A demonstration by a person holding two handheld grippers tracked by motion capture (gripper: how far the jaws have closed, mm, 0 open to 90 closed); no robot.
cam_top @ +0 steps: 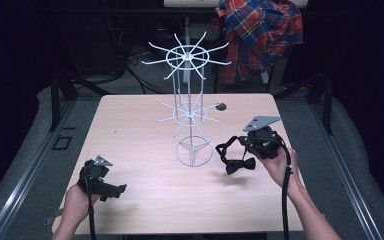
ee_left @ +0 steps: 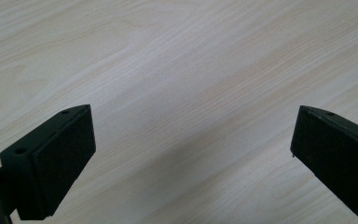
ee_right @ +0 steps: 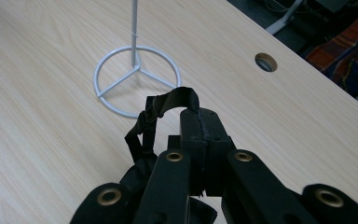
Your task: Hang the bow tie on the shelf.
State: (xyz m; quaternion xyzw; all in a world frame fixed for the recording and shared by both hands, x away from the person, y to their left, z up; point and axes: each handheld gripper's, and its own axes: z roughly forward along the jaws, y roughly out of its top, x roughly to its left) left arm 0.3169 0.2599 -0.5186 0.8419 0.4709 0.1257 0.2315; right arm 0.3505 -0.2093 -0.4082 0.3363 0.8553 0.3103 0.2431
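Note:
A black bow tie (cam_top: 240,163) with its looped strap (cam_top: 226,147) hangs from my right gripper (cam_top: 245,141), just above the table right of the white wire rack (cam_top: 190,95). In the right gripper view the jaws are pressed together on the strap (ee_right: 168,103), and the bow (ee_right: 135,179) dangles below them. The rack's ring base (ee_right: 137,79) lies just beyond. My left gripper (cam_top: 117,190) rests low at the table's front left, jaws wide apart, with bare wood between its pads (ee_left: 63,161).
The rack has two tiers of radiating hooks, upper (cam_top: 187,54) and lower (cam_top: 190,114). A round cable hole (cam_top: 221,106) sits in the light wood table (cam_top: 145,145) behind the rack. A plaid shirt (cam_top: 260,35) hangs beyond the far edge.

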